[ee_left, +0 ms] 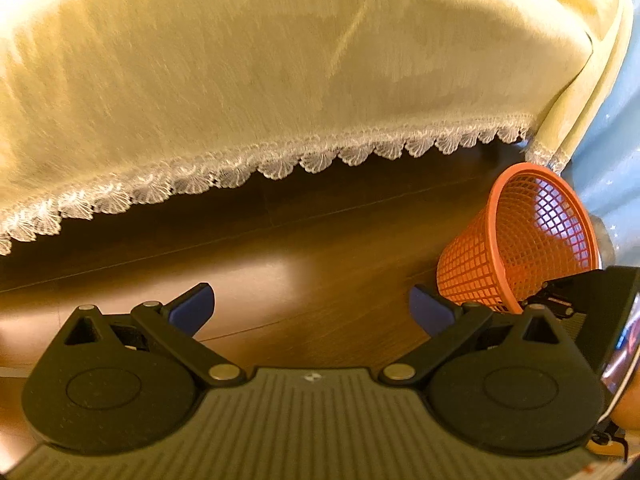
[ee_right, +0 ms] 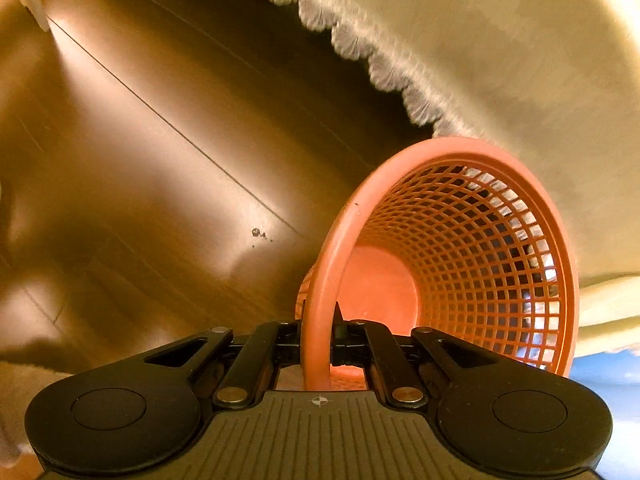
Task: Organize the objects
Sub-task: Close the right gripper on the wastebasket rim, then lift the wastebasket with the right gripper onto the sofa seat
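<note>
The basket [ee_right: 460, 240] is clamped by its rim in the closed right gripper [ee_right: 318, 344], tilted over the floor [ee_right: 140, 160] beside the cloth's [ee_left: 280, 60] lace edge. The left gripper [ee_left: 312, 312] is spread wide, empty.

Warm dim light, floor [ee_left: 304, 272] glare, blur

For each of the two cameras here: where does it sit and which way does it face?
Left wrist: sits on the left claw, facing down at the wooden floor and bedcover; its open fingers show.
Right wrist: sits on the right claw, facing down into the basket; its fingers grip the rim.
Shared: the basket, floor and bedcover.
</note>
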Action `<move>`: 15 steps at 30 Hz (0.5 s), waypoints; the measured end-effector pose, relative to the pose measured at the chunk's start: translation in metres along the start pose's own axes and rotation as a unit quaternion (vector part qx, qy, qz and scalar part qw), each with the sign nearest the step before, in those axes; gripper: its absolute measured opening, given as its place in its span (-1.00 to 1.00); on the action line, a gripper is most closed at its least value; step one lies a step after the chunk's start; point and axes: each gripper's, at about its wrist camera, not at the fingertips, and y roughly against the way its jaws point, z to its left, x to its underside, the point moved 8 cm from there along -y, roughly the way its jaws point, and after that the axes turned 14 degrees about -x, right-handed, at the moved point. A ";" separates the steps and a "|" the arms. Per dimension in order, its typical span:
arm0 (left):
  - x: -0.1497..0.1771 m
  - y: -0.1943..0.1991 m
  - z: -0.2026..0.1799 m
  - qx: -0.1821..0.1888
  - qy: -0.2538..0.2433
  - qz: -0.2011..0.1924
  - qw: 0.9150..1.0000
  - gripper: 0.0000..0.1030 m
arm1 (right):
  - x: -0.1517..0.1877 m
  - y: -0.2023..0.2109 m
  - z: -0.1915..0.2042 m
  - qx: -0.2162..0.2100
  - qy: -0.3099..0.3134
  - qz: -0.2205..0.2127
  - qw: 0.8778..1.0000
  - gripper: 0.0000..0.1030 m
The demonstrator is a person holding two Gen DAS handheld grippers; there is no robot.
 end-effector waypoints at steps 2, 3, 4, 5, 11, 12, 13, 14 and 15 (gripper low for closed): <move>-0.006 0.016 0.007 -0.003 0.002 0.000 1.000 0.98 | -0.008 0.030 0.003 0.002 0.004 0.000 1.000 -0.98; -0.009 0.025 0.011 -0.004 0.004 0.000 1.000 0.98 | -0.012 0.046 0.004 0.002 0.009 -0.001 1.000 -0.98; -0.014 0.036 0.015 -0.006 0.007 0.000 1.000 0.98 | -0.017 0.064 0.006 0.003 0.013 -0.001 1.000 -0.98; -0.019 0.047 0.020 -0.007 0.009 0.000 1.000 0.98 | -0.022 0.083 0.008 0.004 0.017 -0.002 1.000 -0.98; -0.063 0.136 0.053 -0.009 0.015 -0.012 1.000 0.98 | -0.063 0.206 0.015 0.011 0.031 -0.008 0.999 -0.98; -0.071 0.153 0.059 -0.010 0.015 -0.015 1.000 0.98 | -0.072 0.228 0.016 0.013 0.030 -0.011 0.999 -0.98; -0.080 0.171 0.066 -0.011 0.017 -0.020 1.000 0.98 | -0.080 0.248 0.017 0.014 0.030 -0.013 0.999 -0.98; -0.088 0.189 0.073 -0.011 0.018 -0.025 0.999 0.98 | -0.088 0.269 0.018 0.016 0.031 -0.016 0.999 -0.98; -0.096 0.206 0.080 -0.012 0.019 -0.029 0.999 0.98 | -0.097 0.290 0.020 0.018 0.031 -0.019 0.999 -0.98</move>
